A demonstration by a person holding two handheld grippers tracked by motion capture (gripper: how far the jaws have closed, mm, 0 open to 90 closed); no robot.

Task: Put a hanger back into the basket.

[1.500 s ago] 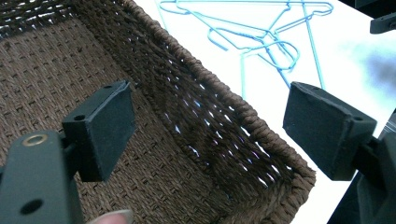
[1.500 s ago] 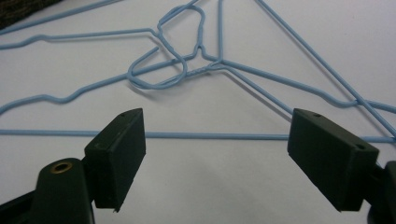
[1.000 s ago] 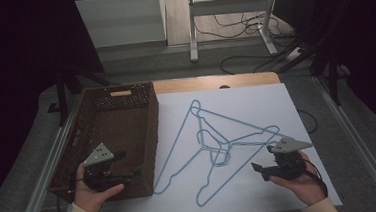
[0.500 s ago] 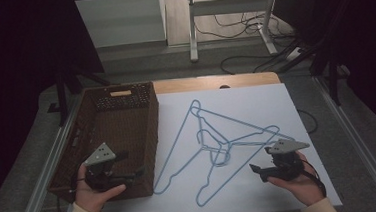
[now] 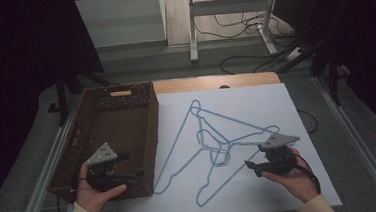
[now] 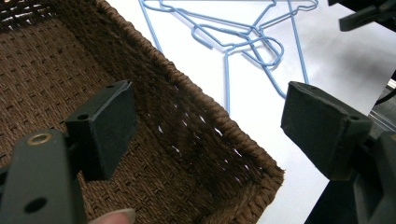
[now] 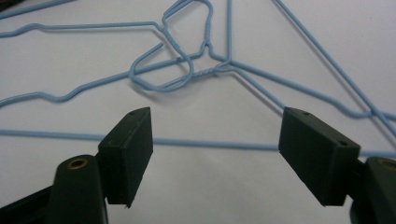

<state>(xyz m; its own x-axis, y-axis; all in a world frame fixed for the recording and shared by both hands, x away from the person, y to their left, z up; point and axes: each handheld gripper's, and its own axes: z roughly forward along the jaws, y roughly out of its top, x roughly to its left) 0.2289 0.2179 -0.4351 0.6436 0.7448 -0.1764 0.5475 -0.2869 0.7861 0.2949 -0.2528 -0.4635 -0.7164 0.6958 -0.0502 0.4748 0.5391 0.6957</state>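
Now right tool (image 7: 215, 154) wide open (empty) above hangers (image 7: 205, 70).

Two black padded jaws of the left gripper (image 6: 208, 135) are seen spread wide apart at the lower frame, over the near corner of a brown woven wicker basket (image 6: 201, 116). Tangled light-blue wire hangers (image 6: 243, 39) are laid on the white tabletop (image 6: 336, 60) at the upper right.
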